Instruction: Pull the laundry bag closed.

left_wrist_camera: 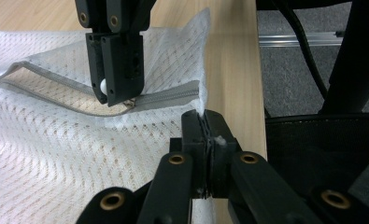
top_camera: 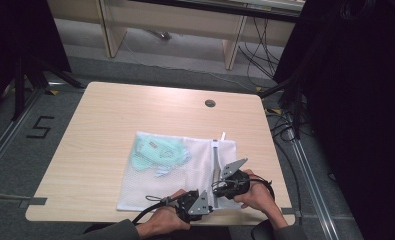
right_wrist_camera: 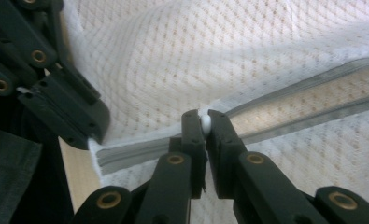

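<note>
- Mesh bag (top_camera: pixel 175 172): white, soft netting, flat on the wooden table (top_camera: pixel 105 120); pale green cloth (top_camera: pixel 157 152) blurs through its left half.
- Left hand-held gripper (left_wrist_camera: pixel 205 126): clenched on the bag's near corner, at the zip's end.
- Zip (right_wrist_camera: pixel 308 100): grey tape, partly gaping.
- Right hand-held gripper (right_wrist_camera: pixel 204 122): pinching the white zip pull (right_wrist_camera: pixel 204 123), mostly hidden between jaws.

Wooden table (top_camera: pixel 105 135), round grommet hole (top_camera: pixel 210 103) near far edge. Floor marking "5" (top_camera: pixel 39 127) at left; cables (top_camera: pixel 265 50) beyond.

even overhead light brightens the table (top_camera: pixel 110 115), its surroundings dim; both gripper views sharp on mesh, near jaws slightly soft.
</note>
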